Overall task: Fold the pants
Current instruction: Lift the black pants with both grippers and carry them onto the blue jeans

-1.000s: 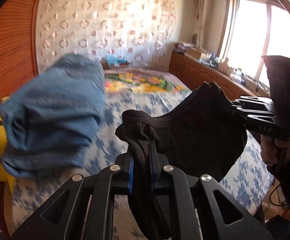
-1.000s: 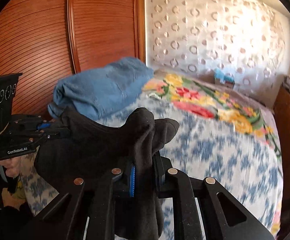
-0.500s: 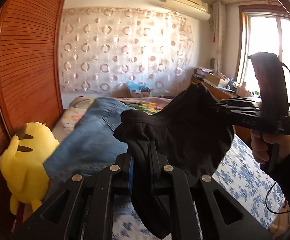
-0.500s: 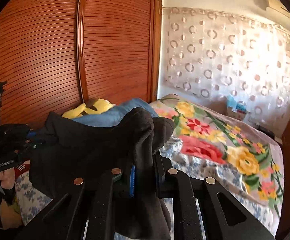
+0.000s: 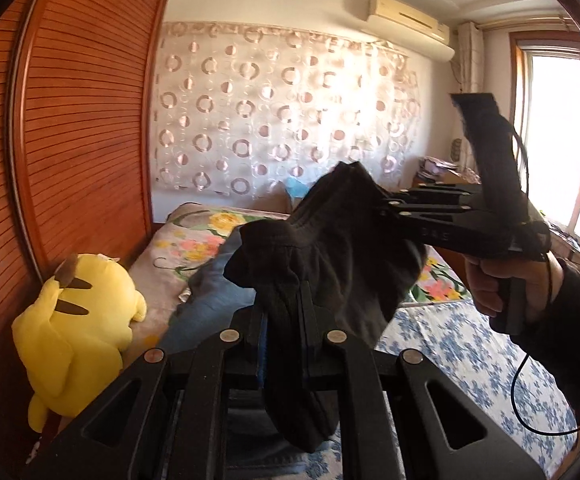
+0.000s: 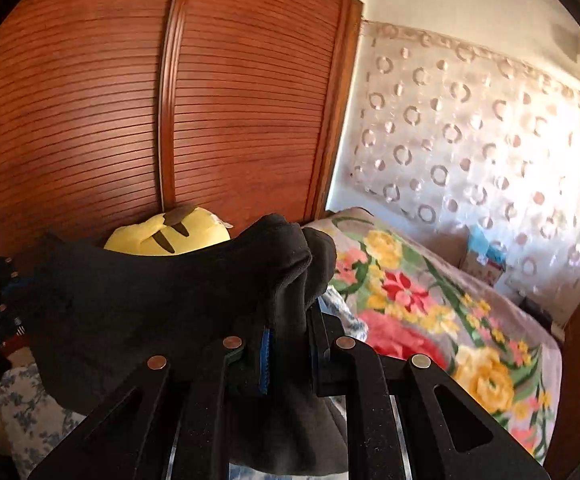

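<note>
- Two views are given, and the bed (image 5: 470, 360) is seen differently in each: its blue-flowered sheet is shown mostly in the left wrist view, while the bright floral blanket (image 6: 430, 312) fills the right wrist view.
- One wooden wardrobe (image 6: 129, 100) with slatted doors is seen in both views, and it takes up most of the right wrist view.
- One ring-patterned curtain (image 5: 281, 120) is hung behind the bed; one air conditioner (image 5: 408, 24) and one window (image 5: 562, 140) are shown only in the left wrist view.
- One pair of black pants (image 5: 330, 264) is held up in the air above the bed, stretched between the two tongs.
- One blue denim garment (image 5: 209, 300) is seen lying on the bed below the pants, clearly in the left wrist view only; in the right wrist view it is almost wholly hidden by the black cloth.
- One yellow plush toy (image 5: 77, 332) is set against the wardrobe at the bed's edge; only its head is shown above the pants in the right wrist view.
- The left tongs (image 5: 283, 328) are closed narrowly on a bunched edge of the pants.
- The right tongs (image 6: 287, 344) are likewise clamped on a gathered fold of the pants; from the left wrist view they are seen from the side, gripped by one hand (image 5: 506, 284).
- No containers can be made out with certainty.
</note>
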`<state>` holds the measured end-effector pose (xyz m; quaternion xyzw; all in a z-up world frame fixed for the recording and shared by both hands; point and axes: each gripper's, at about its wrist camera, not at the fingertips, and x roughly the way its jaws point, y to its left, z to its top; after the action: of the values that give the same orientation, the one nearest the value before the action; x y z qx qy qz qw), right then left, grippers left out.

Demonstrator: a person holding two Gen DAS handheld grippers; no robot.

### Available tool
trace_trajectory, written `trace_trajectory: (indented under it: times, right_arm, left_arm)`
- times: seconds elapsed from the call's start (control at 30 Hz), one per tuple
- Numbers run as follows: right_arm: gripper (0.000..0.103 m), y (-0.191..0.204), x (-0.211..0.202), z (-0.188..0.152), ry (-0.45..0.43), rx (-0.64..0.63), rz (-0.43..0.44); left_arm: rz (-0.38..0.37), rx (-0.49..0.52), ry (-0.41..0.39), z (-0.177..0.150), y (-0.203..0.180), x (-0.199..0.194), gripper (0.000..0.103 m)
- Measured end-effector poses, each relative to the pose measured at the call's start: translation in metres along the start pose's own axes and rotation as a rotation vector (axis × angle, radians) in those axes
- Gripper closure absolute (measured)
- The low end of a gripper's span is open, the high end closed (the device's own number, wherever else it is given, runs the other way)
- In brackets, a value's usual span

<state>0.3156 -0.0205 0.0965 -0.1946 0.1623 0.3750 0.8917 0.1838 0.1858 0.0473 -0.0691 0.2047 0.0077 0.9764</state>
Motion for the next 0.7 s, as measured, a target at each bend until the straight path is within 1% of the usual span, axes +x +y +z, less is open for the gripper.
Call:
trace_trajectory:
  times: [0.1, 0.23, 0.27, 0.3, 0.33, 0.43, 0.47, 0.5, 0.57, 0.67, 0.7]
  right_arm:
    - [0.089, 0.006, 0.022, 0.007, 0.007, -0.046, 0.005]
    - [0.089, 0.006, 0.06, 0.017, 0.047, -0.052, 0.034]
    - [0.087, 0.007, 0.069, 0.018, 0.059, -0.05, 0.041]
    - [0.081, 0.008, 0.078, 0.017, 0.073, -0.046, 0.041]
    - [0.078, 0.007, 0.087, 0.018, 0.086, -0.037, 0.041]
    - [0.066, 0.001, 0.098, 0.016, 0.107, 0.006, 0.029]
    - [0.059, -0.002, 0.098, 0.016, 0.103, 0.02, 0.033]
    - [0.054, -0.006, 0.095, 0.015, 0.093, 0.039, 0.035]
    - [0.054, -0.015, 0.089, 0.012, 0.075, 0.077, 0.039]
    - [0.054, -0.02, 0.083, 0.006, 0.076, 0.11, 0.034]
    - [0.054, -0.023, 0.08, 0.002, 0.078, 0.122, 0.036]
  left_arm:
    - [0.022, -0.021, 0.006, -0.001, 0.009, 0.005, 0.09]
    - [0.056, -0.049, 0.037, -0.007, 0.023, 0.014, 0.09]
    - [0.076, -0.052, 0.05, -0.01, 0.028, 0.018, 0.09]
    - [0.089, -0.053, 0.058, -0.011, 0.03, 0.019, 0.09]
    - [0.097, -0.057, 0.068, -0.013, 0.034, 0.021, 0.09]
    - [0.1, -0.079, 0.092, -0.019, 0.042, 0.024, 0.088]
    - [0.108, -0.081, 0.093, -0.021, 0.043, 0.023, 0.087]
    - [0.116, -0.082, 0.095, -0.022, 0.044, 0.023, 0.085]
    - [0.125, -0.086, 0.1, -0.024, 0.045, 0.023, 0.08]
    - [0.129, -0.073, 0.106, -0.027, 0.042, 0.021, 0.06]
    - [0.128, -0.069, 0.099, -0.027, 0.041, 0.019, 0.052]
